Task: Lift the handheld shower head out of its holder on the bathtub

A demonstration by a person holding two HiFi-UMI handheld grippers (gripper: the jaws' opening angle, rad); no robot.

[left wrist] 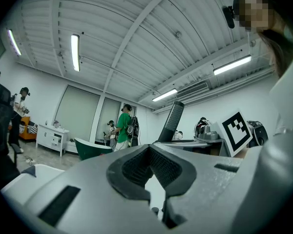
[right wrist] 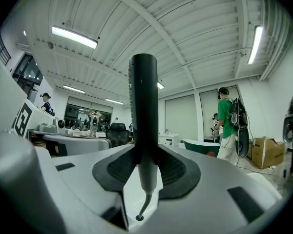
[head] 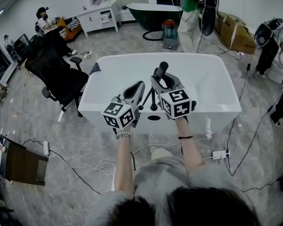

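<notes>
The handheld shower head (head: 161, 69) is a dark rod-shaped handle standing upright over the white bathtub (head: 207, 111). My right gripper (head: 163, 82) is shut on it. In the right gripper view the shower head (right wrist: 143, 106) rises between both pads, and its thin hose (right wrist: 144, 206) hangs down to a small fitting. The right gripper (right wrist: 145, 165) grips the handle's lower part. Just left of it, my left gripper (head: 137, 91) hovers over the tub's near rim, beside the black faucet (head: 153, 100). The left gripper (left wrist: 149, 152) is shut and empty, with the shower head (left wrist: 172, 122) beyond it.
A black office chair (head: 56, 72) stands left of the tub. Behind are a dark green tub (head: 153, 12), a white cabinet (head: 100, 15), cardboard boxes (head: 236, 32) and a person in green (head: 188, 6). Cables and a power strip (head: 220, 153) lie on the floor.
</notes>
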